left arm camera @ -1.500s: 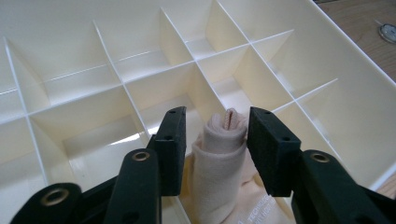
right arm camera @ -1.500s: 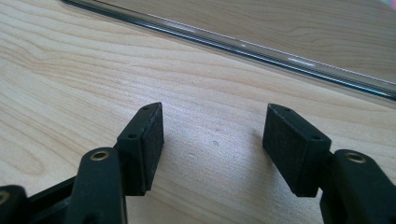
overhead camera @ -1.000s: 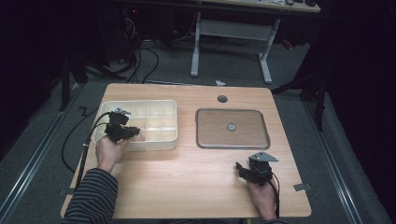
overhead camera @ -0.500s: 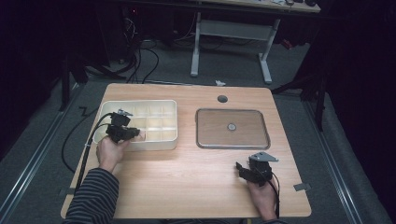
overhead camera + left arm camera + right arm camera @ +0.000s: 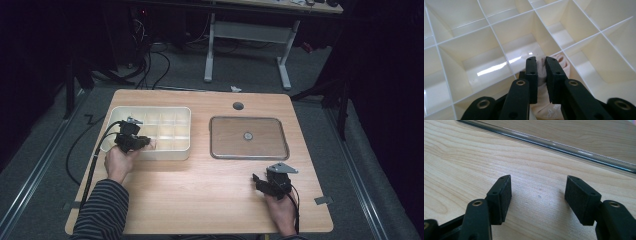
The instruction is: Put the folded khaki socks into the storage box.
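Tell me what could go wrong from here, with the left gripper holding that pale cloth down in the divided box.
The left gripper pinches the pale cloth right beside a thin divider of the divided box; a sideways pull could snag the cloth or drag the light box. Most of the cloth hangs below the fingers, so it might slip free. The right gripper sits open over the table, too far to steady the box.

Wooden table (image 5: 200, 200) on grey floor (image 5: 45, 165). Black cables (image 5: 150, 65) behind, near white desk legs (image 5: 245, 45). Dark surroundings.
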Motion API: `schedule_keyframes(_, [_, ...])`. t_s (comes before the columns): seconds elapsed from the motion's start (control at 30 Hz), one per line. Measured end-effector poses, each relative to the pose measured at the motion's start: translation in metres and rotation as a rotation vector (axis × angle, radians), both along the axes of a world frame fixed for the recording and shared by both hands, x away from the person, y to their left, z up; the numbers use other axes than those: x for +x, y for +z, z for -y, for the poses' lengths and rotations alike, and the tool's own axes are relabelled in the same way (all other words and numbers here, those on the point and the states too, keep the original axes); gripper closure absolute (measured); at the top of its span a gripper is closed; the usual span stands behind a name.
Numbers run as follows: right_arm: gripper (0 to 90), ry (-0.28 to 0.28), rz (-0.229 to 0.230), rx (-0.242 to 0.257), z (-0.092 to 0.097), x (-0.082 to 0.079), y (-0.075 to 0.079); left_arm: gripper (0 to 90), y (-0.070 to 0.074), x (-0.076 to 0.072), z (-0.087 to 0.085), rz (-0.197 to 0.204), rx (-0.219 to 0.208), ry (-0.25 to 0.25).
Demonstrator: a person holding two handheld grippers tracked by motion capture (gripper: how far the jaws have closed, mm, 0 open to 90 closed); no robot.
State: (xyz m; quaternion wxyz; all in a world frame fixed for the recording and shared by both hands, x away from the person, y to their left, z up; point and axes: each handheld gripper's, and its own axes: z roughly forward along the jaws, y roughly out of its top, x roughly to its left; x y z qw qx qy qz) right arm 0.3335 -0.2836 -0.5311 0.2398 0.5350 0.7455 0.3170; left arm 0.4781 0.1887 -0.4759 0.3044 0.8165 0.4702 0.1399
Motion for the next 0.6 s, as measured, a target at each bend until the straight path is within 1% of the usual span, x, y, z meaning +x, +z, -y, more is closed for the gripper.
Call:
schedule_keyframes(0.1, [38.5, 0.000, 0.000, 0.000, 0.0000, 0.0000, 0.0000, 81.4, 0.0000, 0.0003, -0.0003, -0.004, -0.003, 0.002])
schedule_keyframes(0.2, [38.4, 0.001, 0.000, 0.000, 0.0000, 0.0000, 0.0000, 81.4, 0.0000, 0.0000, 0.0003, -0.002, 0.002, 0.000])
schedule_keyframes(0.3, [38.3, 0.001, -0.001, 0.000, -0.0001, 0.0000, 0.0000, 79.9, 0.0003, 0.0001, 0.0000, -0.002, -0.004, 0.002])
schedule_keyframes(0.37, [38.3, 0.001, -0.001, 0.000, 0.0000, 0.0000, 0.0000, 77.4, 0.0008, -0.0005, -0.0002, 0.003, -0.002, -0.001])
schedule_keyframes(0.4, [38.3, 0.001, -0.001, 0.000, 0.0000, 0.0000, 0.0000, 74.5, 0.0011, -0.0005, -0.0006, 0.003, 0.000, -0.001])
schedule_keyframes(0.47, [38.3, 0.001, -0.001, 0.000, 0.0000, 0.0000, 0.0000, 69.9, 0.0020, -0.0006, -0.0020, 0.000, -0.012, -0.003])
schedule_keyframes(0.6, [38.3, 0.001, -0.001, 0.000, 0.0000, 0.0000, 0.0000, 64.6, 0.0065, -0.0035, -0.0028, 0.019, -0.018, -0.002])
